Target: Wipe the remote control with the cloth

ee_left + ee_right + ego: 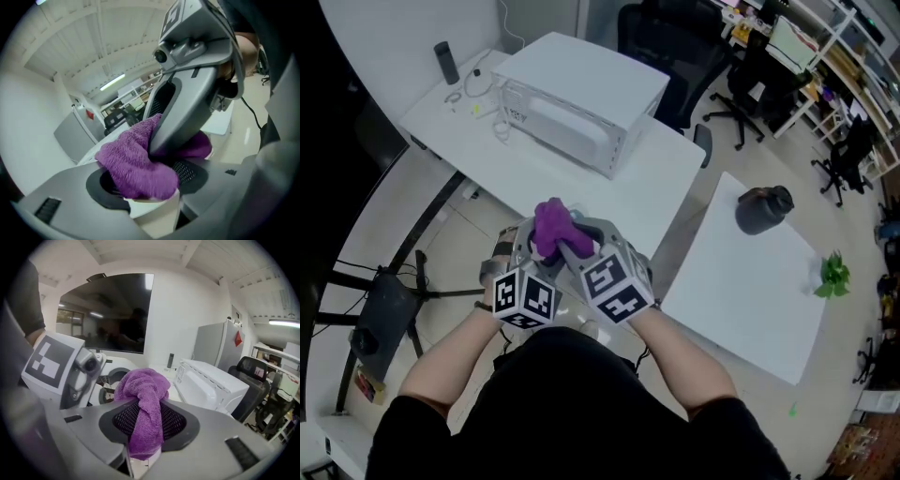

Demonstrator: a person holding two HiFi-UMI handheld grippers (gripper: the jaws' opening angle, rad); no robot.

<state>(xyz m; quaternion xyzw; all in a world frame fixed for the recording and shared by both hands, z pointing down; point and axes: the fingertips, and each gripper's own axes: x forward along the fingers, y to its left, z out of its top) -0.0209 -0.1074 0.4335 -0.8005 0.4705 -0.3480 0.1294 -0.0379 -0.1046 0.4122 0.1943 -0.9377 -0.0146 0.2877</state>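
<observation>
Purple terry cloth (145,404): bunched, pinched between pads of your right gripper (144,430), wad bulging beyond fingertips. Remote control (152,212): white, only one end showing, clamped between fingers of your left gripper (147,183). Cloth draped over it, touching.

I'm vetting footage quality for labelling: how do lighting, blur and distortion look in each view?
Head view: evenly lit, sharp, edges bowed by the wide lens. Left gripper view: heavy fisheye, dark corners, background soft, purple cloth crisp. Right gripper view: fisheye too, a dark pane mirrors ceiling lights.
</observation>
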